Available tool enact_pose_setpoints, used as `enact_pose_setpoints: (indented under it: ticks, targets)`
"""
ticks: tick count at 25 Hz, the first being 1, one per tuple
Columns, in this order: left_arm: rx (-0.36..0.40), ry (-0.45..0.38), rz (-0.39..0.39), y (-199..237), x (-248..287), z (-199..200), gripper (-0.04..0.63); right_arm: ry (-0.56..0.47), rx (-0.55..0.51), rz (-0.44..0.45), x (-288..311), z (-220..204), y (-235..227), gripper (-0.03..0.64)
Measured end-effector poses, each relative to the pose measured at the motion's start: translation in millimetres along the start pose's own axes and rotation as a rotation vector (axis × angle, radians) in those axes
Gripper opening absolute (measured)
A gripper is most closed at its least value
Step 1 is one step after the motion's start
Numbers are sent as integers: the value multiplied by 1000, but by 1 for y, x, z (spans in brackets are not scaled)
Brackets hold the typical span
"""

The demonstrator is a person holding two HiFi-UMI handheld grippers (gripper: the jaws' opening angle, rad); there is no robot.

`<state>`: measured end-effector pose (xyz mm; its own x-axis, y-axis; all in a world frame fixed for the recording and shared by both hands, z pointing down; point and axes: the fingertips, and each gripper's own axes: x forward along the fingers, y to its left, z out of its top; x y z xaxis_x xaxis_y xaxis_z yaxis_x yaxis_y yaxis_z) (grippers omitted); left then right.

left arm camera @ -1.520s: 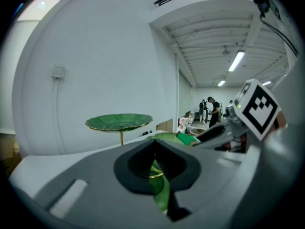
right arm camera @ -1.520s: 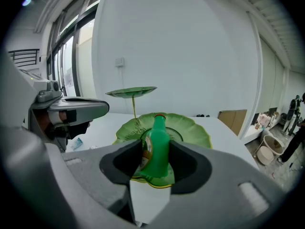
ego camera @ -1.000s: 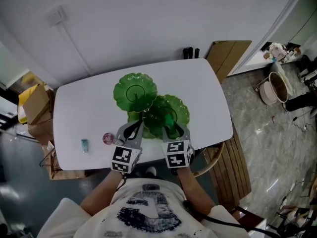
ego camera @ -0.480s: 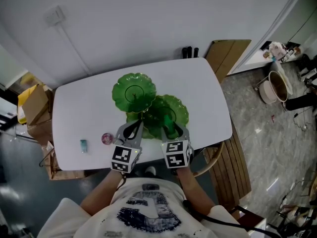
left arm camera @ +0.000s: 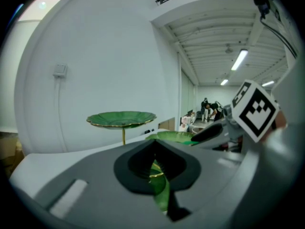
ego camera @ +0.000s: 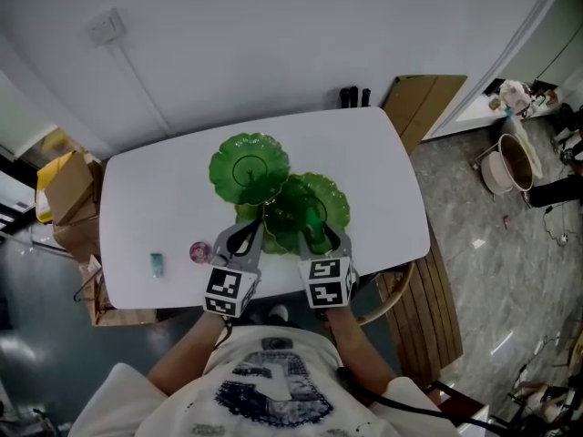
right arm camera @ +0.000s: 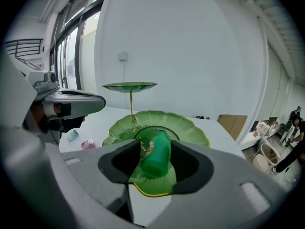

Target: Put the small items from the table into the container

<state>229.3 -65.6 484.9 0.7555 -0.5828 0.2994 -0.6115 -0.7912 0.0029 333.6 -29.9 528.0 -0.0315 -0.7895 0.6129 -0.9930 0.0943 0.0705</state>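
A green tiered plate stand [ego camera: 249, 167] stands mid-table, with a wide lower plate [ego camera: 330, 198]. My left gripper [ego camera: 258, 233] is shut on the lower plate's front-left rim [left arm camera: 161, 194]. My right gripper [ego camera: 315, 235] hangs over the lower plate [right arm camera: 190, 128]. Its jaws are opening, with a small green bottle [right arm camera: 156, 155] lying between them and a gap at its left side. A pink round item [ego camera: 199, 252] and a small teal item [ego camera: 157, 264] lie on the white table [ego camera: 146, 208] to the left of the grippers.
The stand's top plate [right arm camera: 129, 86] rises on a thin gold stem behind the lower one. Cardboard boxes [ego camera: 66, 189] sit on the floor past the table's left edge. A wooden board [ego camera: 421, 98] and a wooden chair [ego camera: 428, 308] stand at the right.
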Motion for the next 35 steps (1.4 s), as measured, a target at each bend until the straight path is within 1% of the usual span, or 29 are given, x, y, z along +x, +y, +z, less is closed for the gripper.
enact_pose_setpoints:
  ticks: [4,9,14,21,29,32,34,35]
  targets:
    - [13,11,11,1,-6,-1,-9,-50,18,-9,-3,8,-2,197]
    - [12,-1,40,11,-17,2,-9,-149,54,-57,-15,27,-4,198]
    - [4,-24,72,26,-34,4,-11,-218,46,-33,-26,46,18,196]
    - [3,-25,94,54,-70,2,-11,-212,21,27,-21,56,71,196]
    - [-18,-28,167,111,-131,-8,-11,-216,11,140,-9,76,153,193]
    - [-24,-45,201,137,-158,-14,-9,-222,-3,171,-4,84,188,192]
    - [-32,-51,225,156,-175,-20,-11,-223,-8,197,-1,91,213,163]
    - [-35,-52,235,165,-184,-23,-9,-222,-11,212,0,94,225,160]
